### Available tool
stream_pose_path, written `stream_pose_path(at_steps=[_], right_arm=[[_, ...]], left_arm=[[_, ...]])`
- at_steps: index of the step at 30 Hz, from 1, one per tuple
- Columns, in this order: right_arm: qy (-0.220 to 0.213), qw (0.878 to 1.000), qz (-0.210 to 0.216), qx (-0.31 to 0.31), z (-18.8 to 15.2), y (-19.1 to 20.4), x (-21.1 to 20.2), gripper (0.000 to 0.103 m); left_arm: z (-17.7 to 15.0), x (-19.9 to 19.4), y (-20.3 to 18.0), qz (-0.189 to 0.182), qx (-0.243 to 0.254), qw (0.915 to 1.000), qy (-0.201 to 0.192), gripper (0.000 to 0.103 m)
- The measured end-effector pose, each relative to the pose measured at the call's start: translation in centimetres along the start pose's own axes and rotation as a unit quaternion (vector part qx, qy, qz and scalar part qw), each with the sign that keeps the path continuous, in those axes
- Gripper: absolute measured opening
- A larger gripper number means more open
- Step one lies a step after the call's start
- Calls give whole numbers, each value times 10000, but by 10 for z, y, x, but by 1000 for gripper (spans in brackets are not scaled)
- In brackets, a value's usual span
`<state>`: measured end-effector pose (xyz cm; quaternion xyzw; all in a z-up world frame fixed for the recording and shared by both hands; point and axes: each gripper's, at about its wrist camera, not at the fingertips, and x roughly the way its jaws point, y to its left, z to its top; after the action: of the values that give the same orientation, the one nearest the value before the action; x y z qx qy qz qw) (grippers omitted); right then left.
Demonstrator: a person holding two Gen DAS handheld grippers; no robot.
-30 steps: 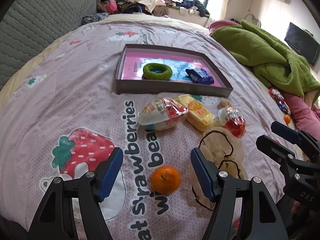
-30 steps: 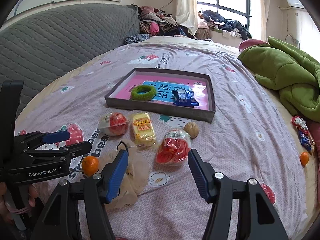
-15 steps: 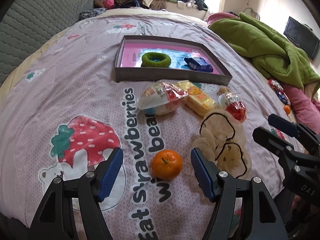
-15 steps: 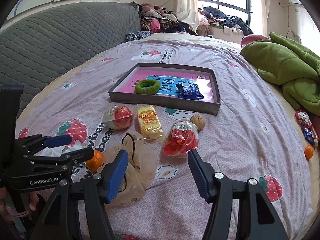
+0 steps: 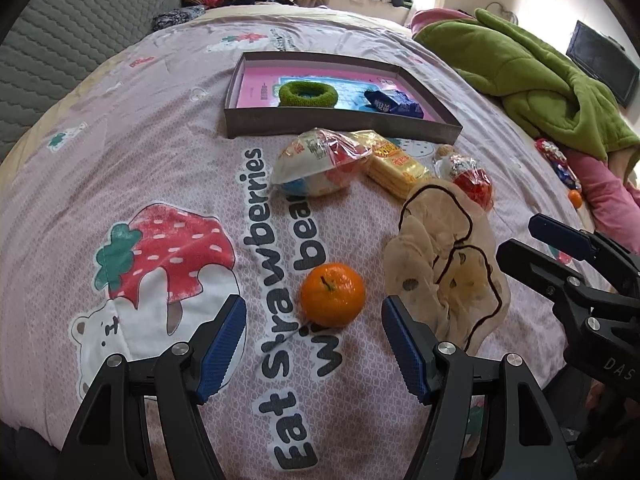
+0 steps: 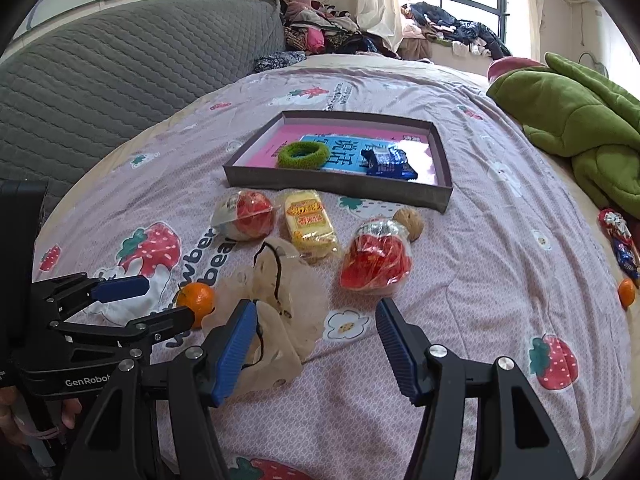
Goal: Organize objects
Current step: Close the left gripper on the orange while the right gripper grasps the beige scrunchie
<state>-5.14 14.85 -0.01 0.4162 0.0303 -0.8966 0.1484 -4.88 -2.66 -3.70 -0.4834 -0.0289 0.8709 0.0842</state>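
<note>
1. A small round orange mandarin (image 5: 333,294) with a dimpled, glossy peel and a short dark stem is lying on the pink printed bedspread (image 5: 168,152), just ahead of the left tongs (image 5: 314,340) and between the lines of their blue ribbed pads (image 5: 224,344); the pads are standing wide apart, touching nothing.
2. A crumpled translucent beige plastic bag with dark cord handles (image 5: 444,264) is lying at 3 o'clock of the mandarin, close beside it.
3. The right tongs (image 6: 316,340) are gaping open too, gripping nothing; their left pad is sitting over the bag's edge.
4. At 12 o'clock, a shallow rectangular grey cardboard tray with a pink floor (image 6: 438,196) is holding a fuzzy green ring (image 6: 303,155) and a dark blue foil packet (image 6: 390,163).
5. Between tray and bag are lying a wrapped red-and-white round snack (image 6: 246,216), a yellow wrapped block (image 6: 310,220), a red cellophane-wrapped bundle (image 6: 376,260) and a brown walnut (image 6: 409,222).
6. A rumpled green fleece blanket (image 6: 576,128) is lying at 2 o'clock.
</note>
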Motion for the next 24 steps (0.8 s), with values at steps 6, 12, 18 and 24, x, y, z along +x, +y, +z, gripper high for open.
stream_pose_path(at_steps=[6,12,18,24], right_arm=[[33,10000,15,5,-3,1,0,62],[87,9999,48,43,-6,1,2,62],[127,9998,67,150,-6,1,6,62],[182,9996,59,198,-7,3,15,62]], left_arm=[[-4,0,-2,8,49,10000,20,72],[-7,5,0,43,50,10000,71,72],[-8,15,2,57,4,9999,149,72],[-7,25,7,17,-91,9998,175,72]])
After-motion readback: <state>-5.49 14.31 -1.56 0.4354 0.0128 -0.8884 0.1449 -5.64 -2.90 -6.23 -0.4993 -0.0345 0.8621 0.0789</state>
